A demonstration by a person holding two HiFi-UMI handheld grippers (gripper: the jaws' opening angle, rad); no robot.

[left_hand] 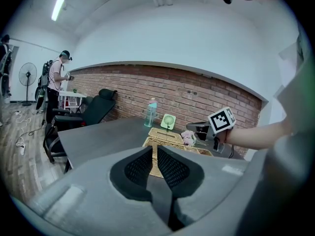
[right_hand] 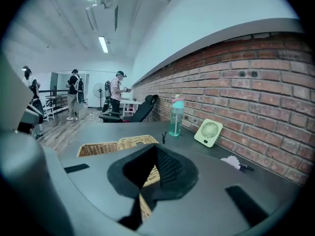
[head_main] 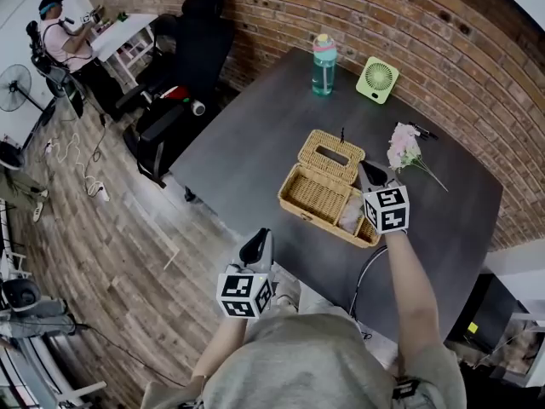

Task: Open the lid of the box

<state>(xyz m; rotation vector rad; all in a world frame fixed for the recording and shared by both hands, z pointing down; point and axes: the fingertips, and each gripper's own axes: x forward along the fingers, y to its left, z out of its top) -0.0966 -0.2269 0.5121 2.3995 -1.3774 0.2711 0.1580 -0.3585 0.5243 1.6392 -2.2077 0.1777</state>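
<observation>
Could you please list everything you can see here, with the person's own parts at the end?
table: one, dark grey, centre
wicker box: one, tan, mid-table, open
lid: one, tan wicker, swung back behind the box
bottle: one, teal with pink cap, table's far edge
desk fan: one, green, right of the bottle
flowers: one bunch, pink, right of the lid
office chair: at least one, black, beyond the table's left corner
bystander: one, far left
left tool: one, grey, short of the table, jaws nearly together, empty
right tool: one, grey, over the box's right end, shut, empty
</observation>
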